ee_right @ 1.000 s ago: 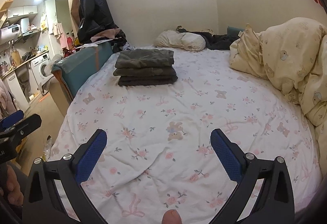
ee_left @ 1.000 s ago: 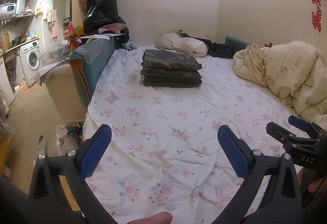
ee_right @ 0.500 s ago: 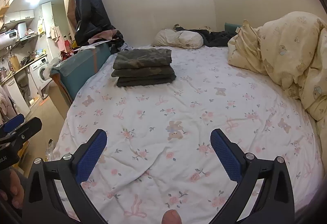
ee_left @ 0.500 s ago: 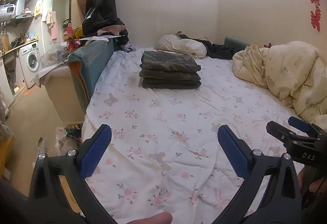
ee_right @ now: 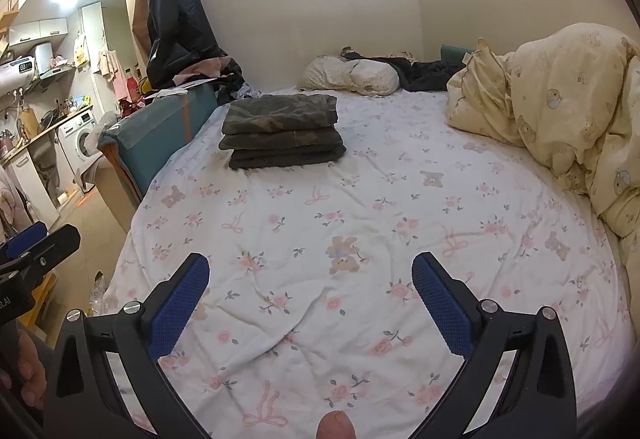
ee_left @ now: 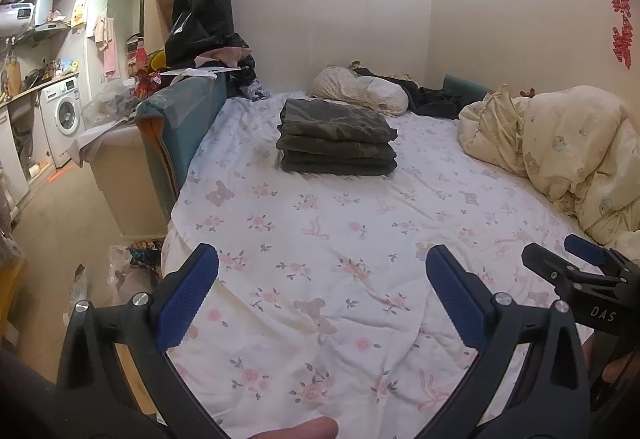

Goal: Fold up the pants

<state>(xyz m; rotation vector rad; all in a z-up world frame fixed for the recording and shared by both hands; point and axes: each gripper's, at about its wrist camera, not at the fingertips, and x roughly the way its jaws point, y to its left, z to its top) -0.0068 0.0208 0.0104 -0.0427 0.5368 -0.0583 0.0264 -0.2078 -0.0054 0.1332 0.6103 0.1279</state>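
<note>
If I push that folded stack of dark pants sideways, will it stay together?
Probably not. The folded pants are soft cloth in loose layers, so the top folds would likely slide. The floral sheet beneath is wrinkled and may bunch. Lifted from one edge, it would likely droop and unfold.

The right gripper (ee_left: 576, 263) is cut off at the left wrist view's right edge, its jaws unreadable there; the left gripper (ee_right: 36, 243) is likewise clipped at the right wrist view's left edge. A folded stack of pants (ee_left: 336, 137) hides the sheet beneath. The cream duvet (ee_right: 568, 107) runs out of frame. Clutter beside the washing machine (ee_left: 64, 117) is too small to identify
</note>
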